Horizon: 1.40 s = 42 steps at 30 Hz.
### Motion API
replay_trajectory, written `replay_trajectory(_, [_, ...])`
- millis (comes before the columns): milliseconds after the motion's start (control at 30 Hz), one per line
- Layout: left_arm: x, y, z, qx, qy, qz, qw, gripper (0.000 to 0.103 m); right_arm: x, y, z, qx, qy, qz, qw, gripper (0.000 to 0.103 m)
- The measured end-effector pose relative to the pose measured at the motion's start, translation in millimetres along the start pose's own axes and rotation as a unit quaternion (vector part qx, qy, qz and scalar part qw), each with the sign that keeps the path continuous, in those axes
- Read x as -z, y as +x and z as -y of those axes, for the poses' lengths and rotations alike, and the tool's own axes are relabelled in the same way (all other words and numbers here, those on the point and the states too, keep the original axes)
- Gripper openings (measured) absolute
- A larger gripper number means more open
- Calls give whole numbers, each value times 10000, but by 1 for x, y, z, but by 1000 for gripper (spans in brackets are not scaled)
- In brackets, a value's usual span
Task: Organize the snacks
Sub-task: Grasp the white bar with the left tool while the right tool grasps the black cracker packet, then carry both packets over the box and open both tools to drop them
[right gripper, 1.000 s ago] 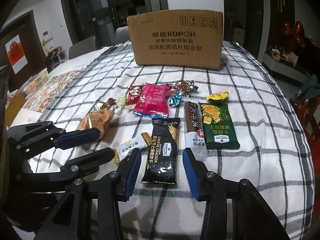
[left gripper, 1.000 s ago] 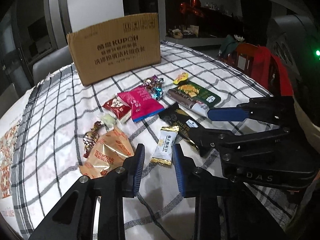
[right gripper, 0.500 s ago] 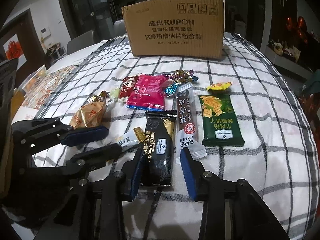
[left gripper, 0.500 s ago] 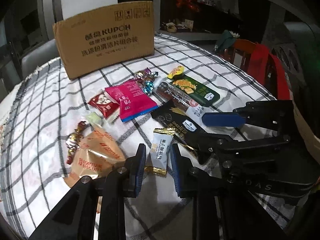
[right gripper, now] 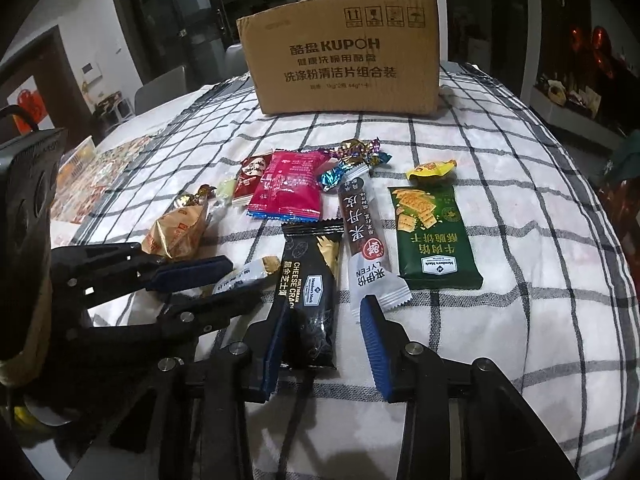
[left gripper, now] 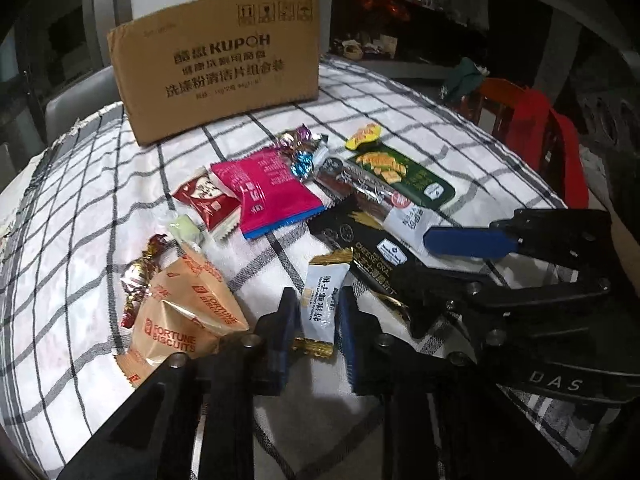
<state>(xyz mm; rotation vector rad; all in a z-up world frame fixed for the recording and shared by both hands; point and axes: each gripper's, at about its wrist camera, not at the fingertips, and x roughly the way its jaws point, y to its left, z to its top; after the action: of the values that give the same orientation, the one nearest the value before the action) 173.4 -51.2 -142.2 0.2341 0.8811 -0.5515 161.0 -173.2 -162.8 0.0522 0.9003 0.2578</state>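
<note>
A small white packet with gold ends (left gripper: 322, 304) lies on the checked tablecloth (left gripper: 80, 208). My left gripper (left gripper: 317, 293) has its jaws closing on it, the blue pads against its long edges; the right wrist view shows the left gripper (right gripper: 240, 276) from the side. A black cheese cracker pack (right gripper: 310, 280) lies between the pads of my right gripper (right gripper: 325, 304). That gripper is open: one pad touches the pack, the other stands clear of it. A brown cardboard box (right gripper: 344, 52) stands at the far side.
More snacks lie in a loose row: a fortune biscuit bag (left gripper: 184, 312), a pink pack (right gripper: 288, 188), a long brown and white bar (right gripper: 362, 240), a green cracker pack (right gripper: 432, 236), a yellow sweet (right gripper: 432, 170) and foil candies (right gripper: 356, 152). A chair with red cloth (left gripper: 552, 148) stands beside the table.
My left gripper came forward and down over the white packet and its jaws narrowed around it. My right gripper slid forward over the near end of the black pack and narrowed slightly.
</note>
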Motion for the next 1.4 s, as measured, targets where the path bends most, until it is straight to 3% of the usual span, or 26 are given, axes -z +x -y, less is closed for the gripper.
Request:
replay_trajectory(400, [5,-52,1,-547,-487,605,9955,21,0,5,-19,146,-403,41,9991,40])
replay_trajectory(567, [12,-51,-7,-490,-945,548,9928,21,-2,13,-27,373,-652,-21,9972,40])
replay_trajectory(800, [16,-59,-3,-596,-1000,579,9915,21,-2,13,-30,460,-781,22,9959,34])
replay_trajectory(1133, [13,-85,-1,-697,-1226,783,9869,21,-5,-31,-34,301,-648,493,9962,34])
replay_trajectory(1400, [-8,-111,0,-800,-1287,1049,9829,21,-23,-67,-31,113,-482,853,9951,34])
